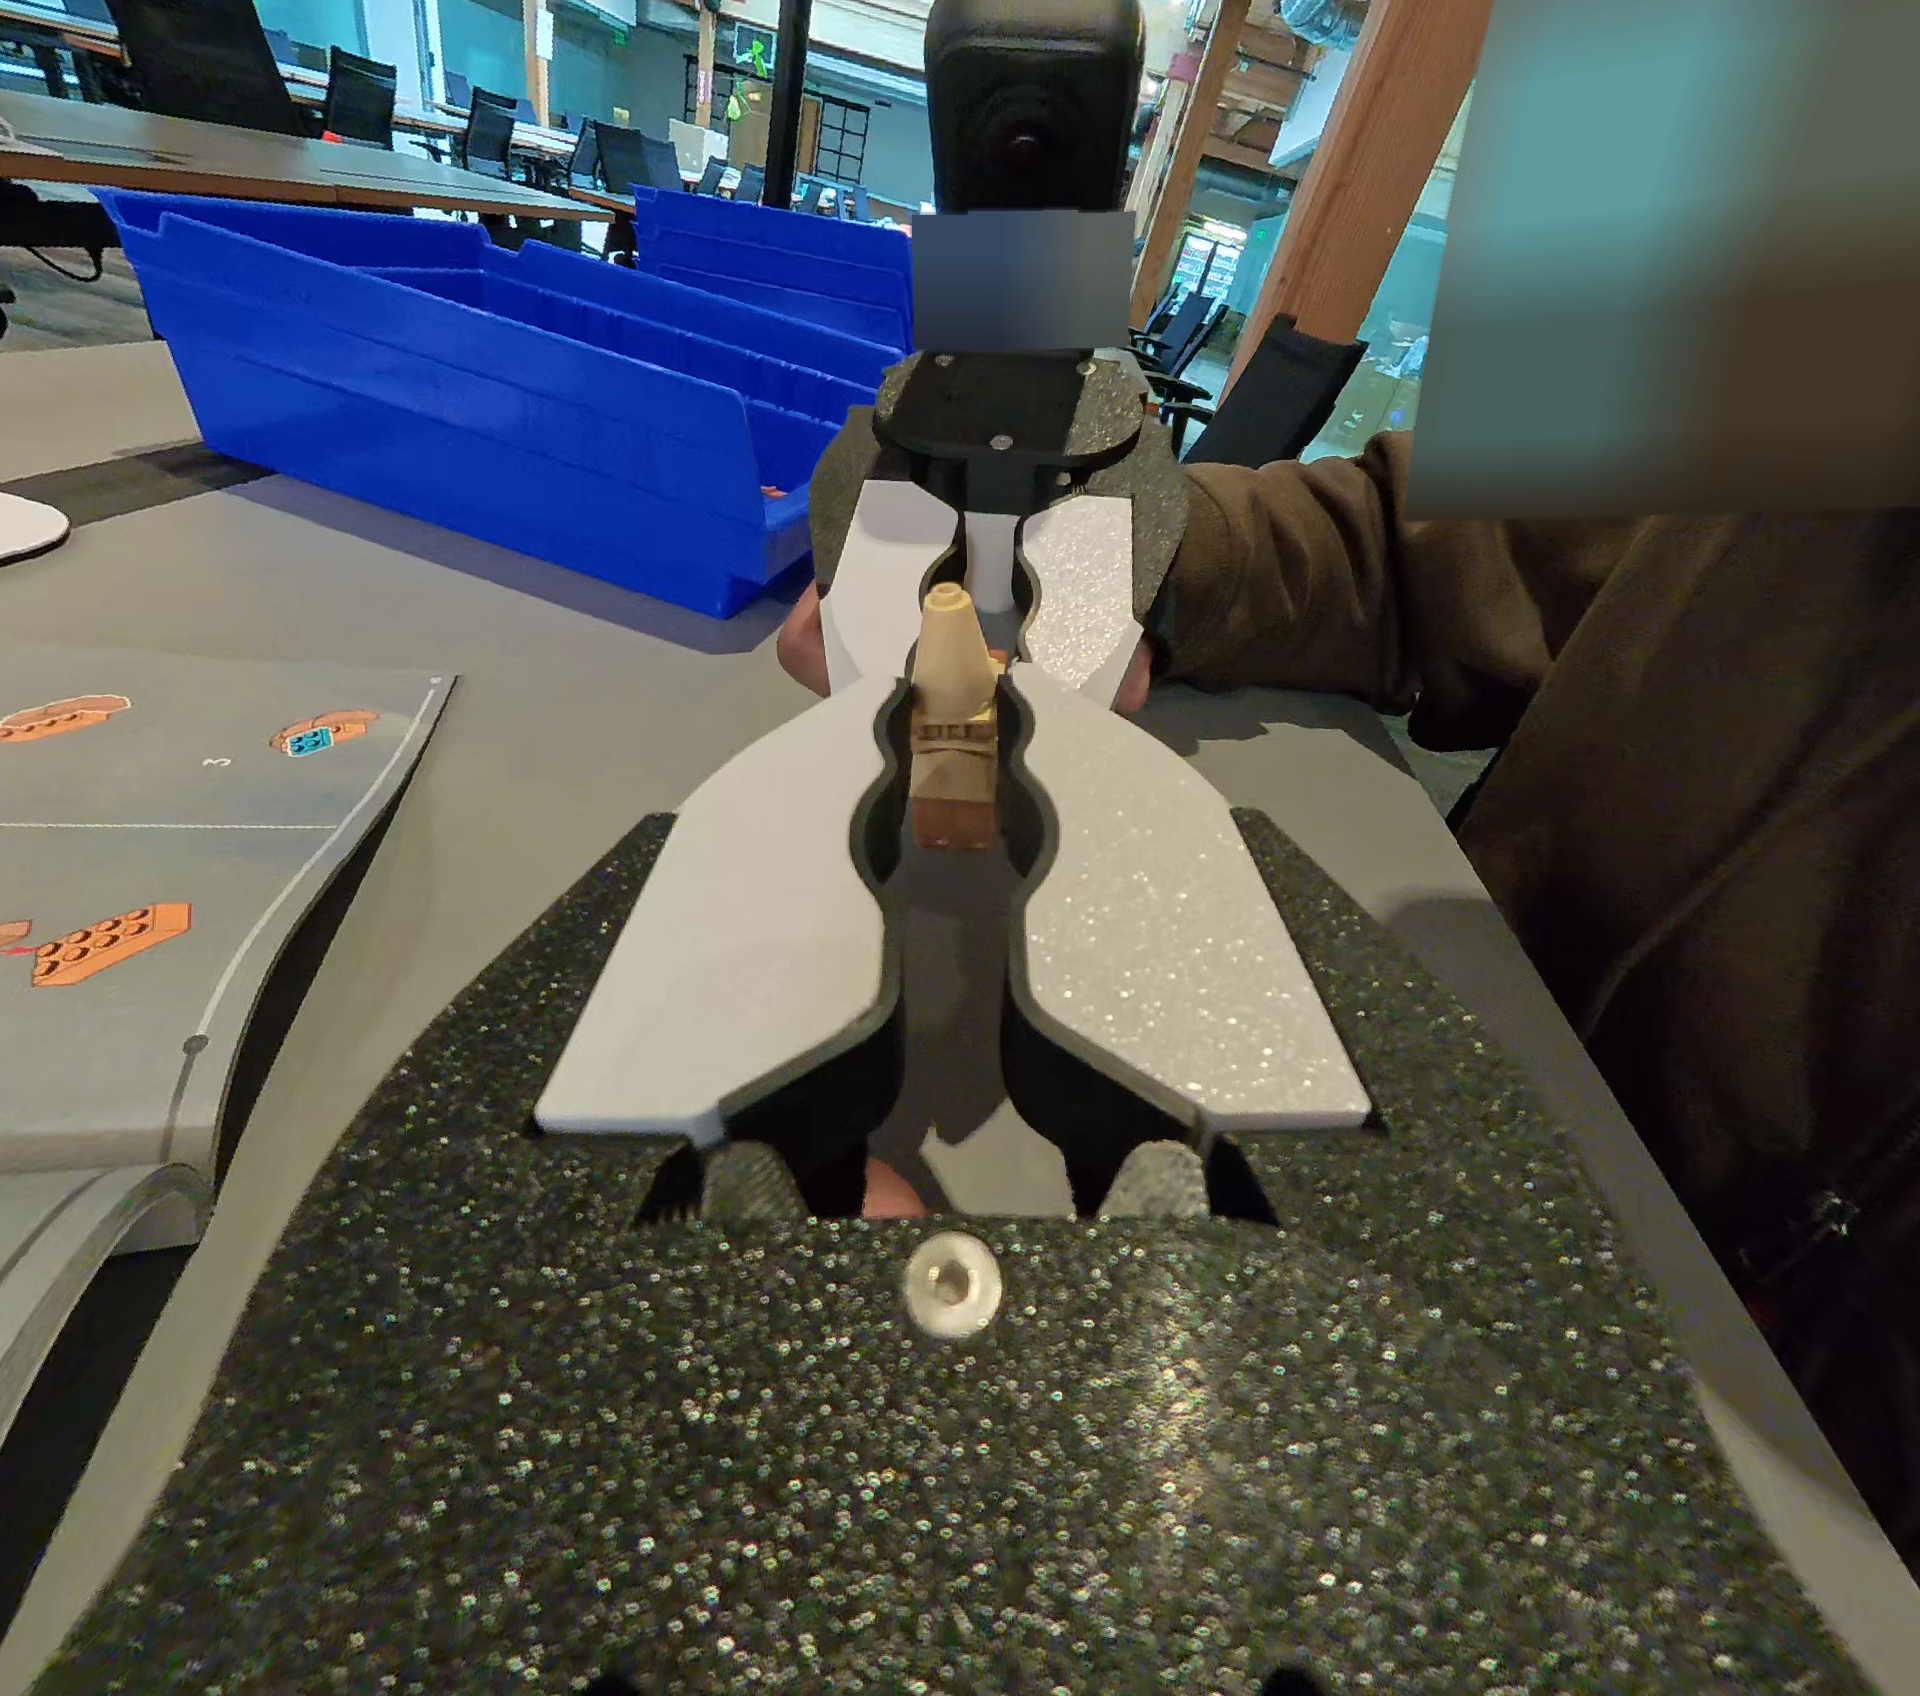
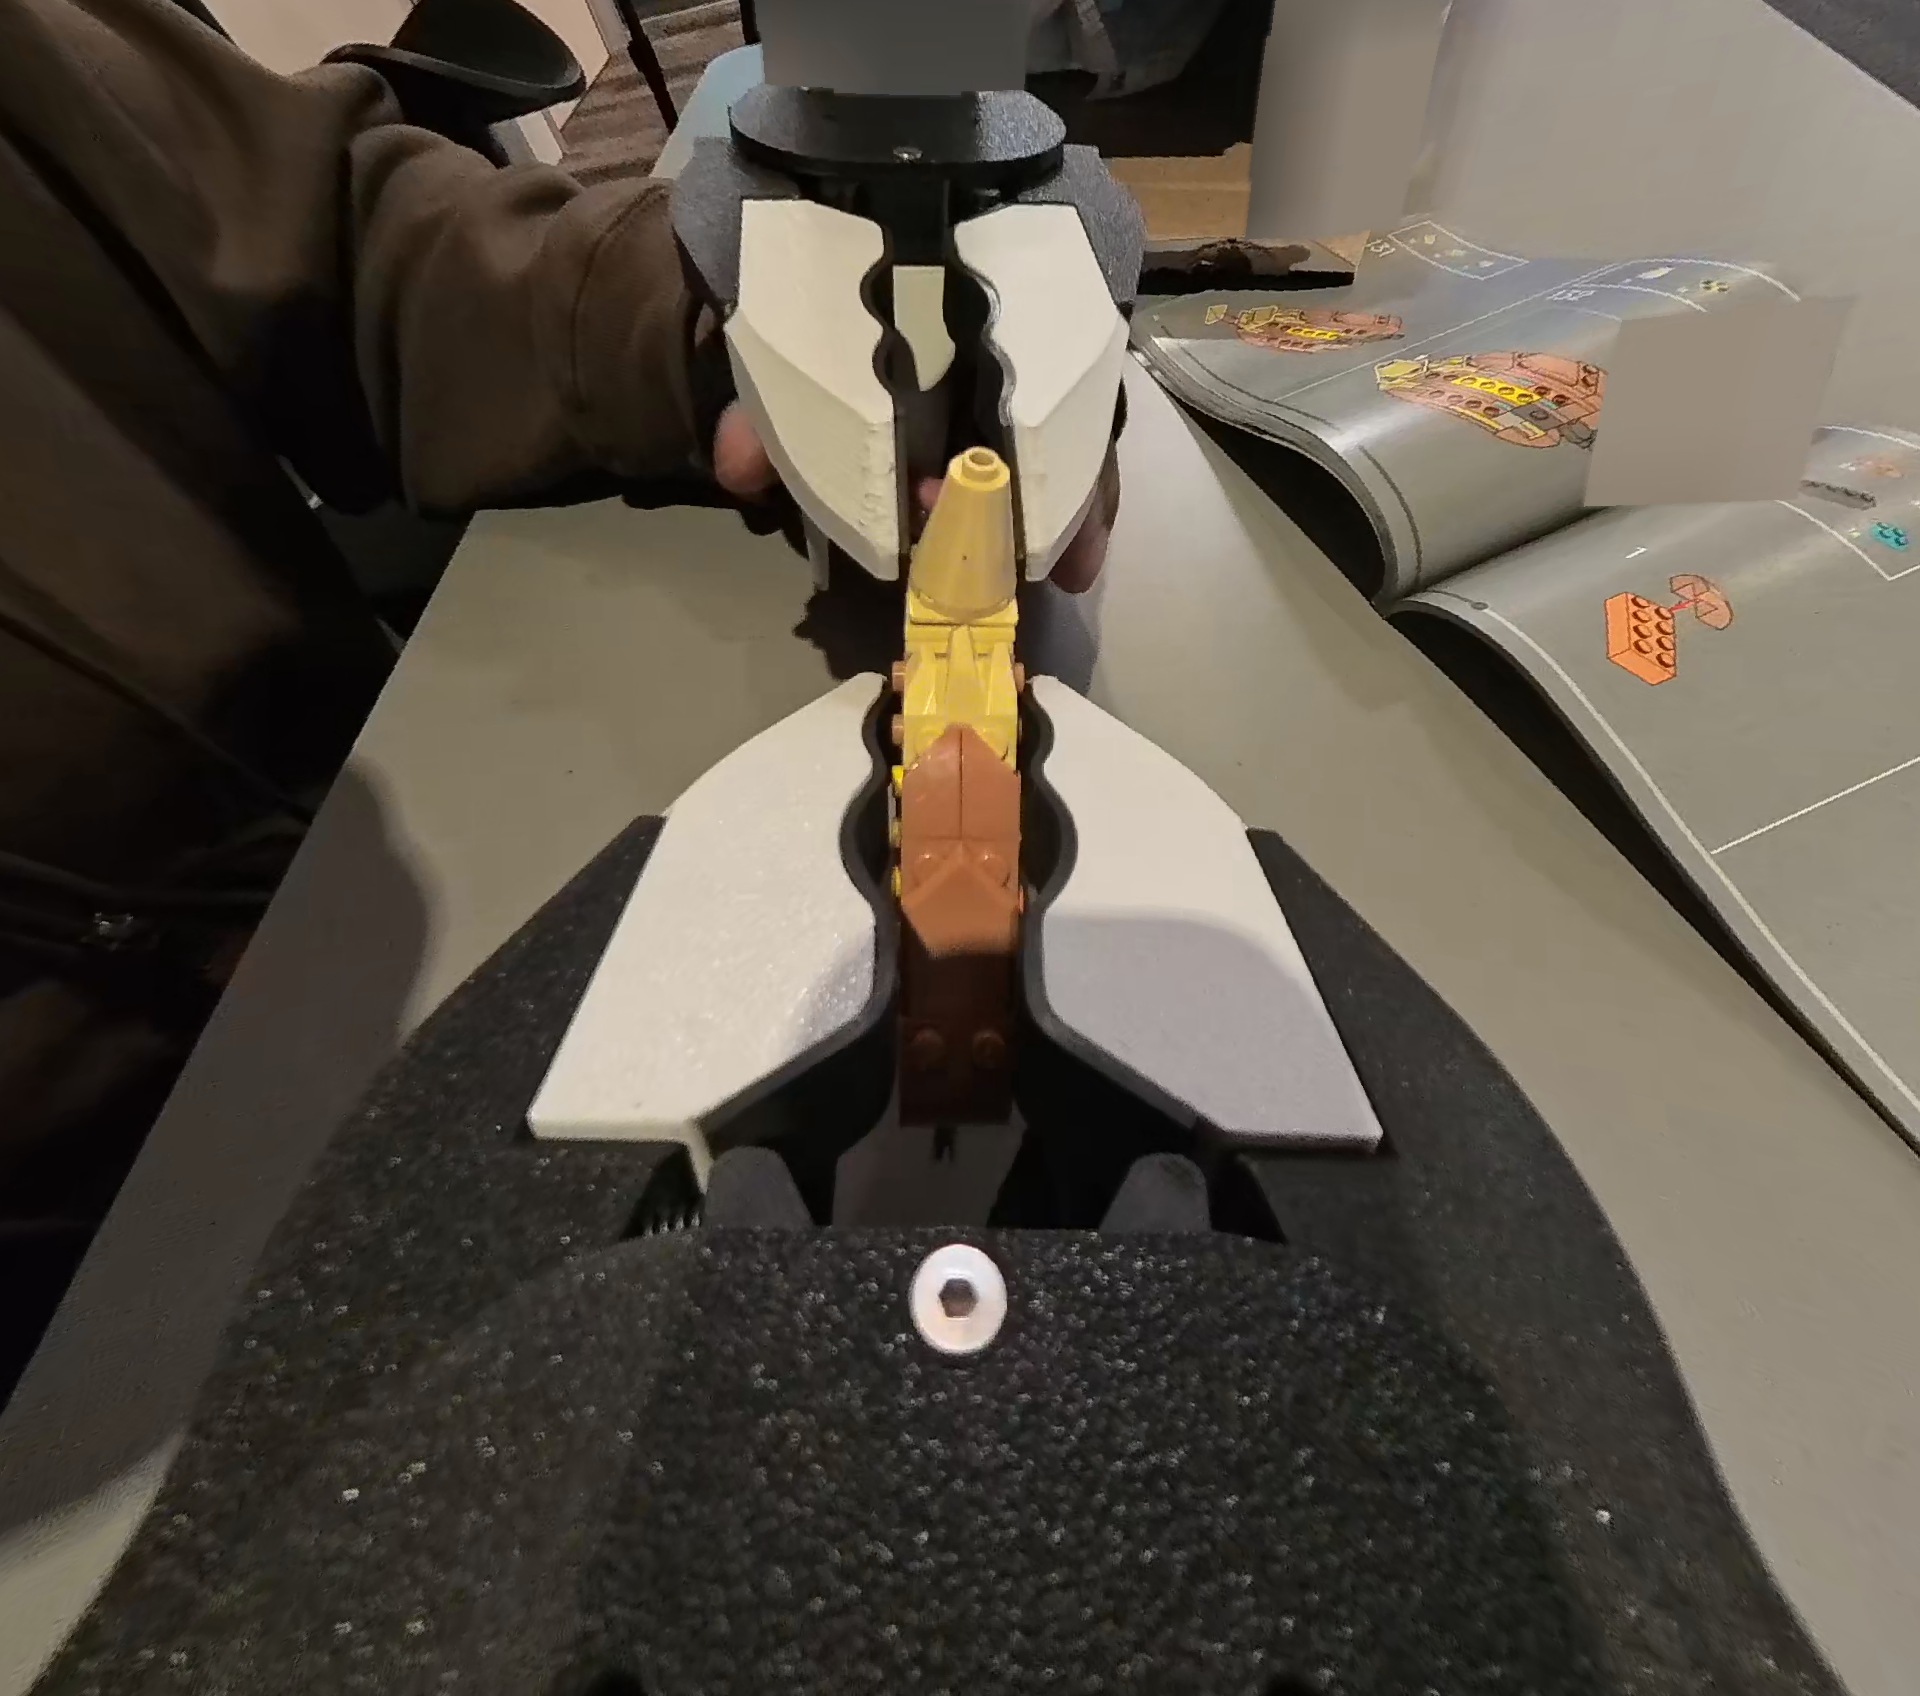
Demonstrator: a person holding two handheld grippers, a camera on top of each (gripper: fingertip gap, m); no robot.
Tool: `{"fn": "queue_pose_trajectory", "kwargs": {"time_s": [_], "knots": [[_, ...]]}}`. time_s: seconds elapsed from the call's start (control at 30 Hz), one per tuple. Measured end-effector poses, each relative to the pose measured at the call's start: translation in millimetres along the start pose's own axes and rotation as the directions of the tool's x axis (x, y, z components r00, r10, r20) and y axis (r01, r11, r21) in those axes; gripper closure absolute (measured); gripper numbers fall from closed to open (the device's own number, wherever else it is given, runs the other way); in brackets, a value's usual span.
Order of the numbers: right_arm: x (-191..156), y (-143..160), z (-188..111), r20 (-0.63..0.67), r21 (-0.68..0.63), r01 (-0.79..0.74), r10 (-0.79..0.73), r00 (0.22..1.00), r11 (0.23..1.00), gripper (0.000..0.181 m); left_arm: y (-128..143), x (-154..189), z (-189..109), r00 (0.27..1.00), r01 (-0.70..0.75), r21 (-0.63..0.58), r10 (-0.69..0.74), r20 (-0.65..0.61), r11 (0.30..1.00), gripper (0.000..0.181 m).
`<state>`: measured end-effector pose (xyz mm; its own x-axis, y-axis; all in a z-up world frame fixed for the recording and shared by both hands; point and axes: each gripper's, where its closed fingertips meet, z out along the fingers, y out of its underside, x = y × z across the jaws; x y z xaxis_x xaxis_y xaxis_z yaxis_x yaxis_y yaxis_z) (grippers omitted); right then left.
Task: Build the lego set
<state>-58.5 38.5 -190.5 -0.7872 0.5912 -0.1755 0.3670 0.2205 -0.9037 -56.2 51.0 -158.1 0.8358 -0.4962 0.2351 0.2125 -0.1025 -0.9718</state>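
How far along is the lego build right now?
Partway. Done: a small brown-and-yellow assembly with a cone tip. In hand: the right gripper and left gripper both appear to clamp it. Left: the open manual shows further steps, and an orange part waits in the bin.

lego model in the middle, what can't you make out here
- left wrist view: sides of the lego model, pinched inside the left hand-held gripper
- right wrist view: its underside, buried in the right hand-held gripper
- left wrist view: blue bin, most contents behind its wall
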Motion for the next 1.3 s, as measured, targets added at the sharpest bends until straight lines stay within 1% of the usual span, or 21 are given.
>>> {"fn": "queue_pose_trajectory", "kwargs": {"time_s": [0.23, 0.37, 0.73, 0.87, 1.03, 1.13, 1.3], "knots": [[-2, -2, 0, 0.008, 0.012, 0.004, -0.004, 1.000, 1.000, 0.160, -2, 2, 0, 1.000, -0.003, 0.010, 0.003, -0.007, 1.000, 0.166], [-3, -1, 1, 0.008, 0.010, 0.020, -0.020, 1.000, 1.000, 0.160, -1, 1, 1, 1.000, -0.005, 0.005, 0.005, 0.001, 1.000, 0.163], [-5, -3, 2, 0.019, 0.037, 0.015, -0.016, 1.000, 0.999, 0.160, -2, 4, 2, 1.000, 0.005, 0.016, -0.004, -0.024, 1.000, 0.165], [-7, -6, 2, 0.037, 0.064, 0.007, -0.009, 0.999, 0.998, 0.160, -6, 5, 2, 0.998, 0.044, 0.049, -0.042, -0.051, 0.998, 0.165], [-9, -14, 0, 0.049, 0.115, -0.005, -0.001, 0.999, 0.993, 0.160, -14, 7, 3, 0.982, 0.166, 0.125, -0.152, -0.116, 0.978, 0.165], [-9, -18, -1, 0.059, 0.143, -0.029, 0.021, 0.998, 0.989, 0.160, -19, 6, 3, 0.970, 0.217, 0.163, -0.195, -0.143, 0.963, 0.165], [-8, -20, -2, 0.061, 0.160, -0.054, 0.045, 0.997, 0.986, 0.160, -21, 7, 3, 0.969, 0.221, 0.183, -0.195, -0.150, 0.958, 0.165]]}}
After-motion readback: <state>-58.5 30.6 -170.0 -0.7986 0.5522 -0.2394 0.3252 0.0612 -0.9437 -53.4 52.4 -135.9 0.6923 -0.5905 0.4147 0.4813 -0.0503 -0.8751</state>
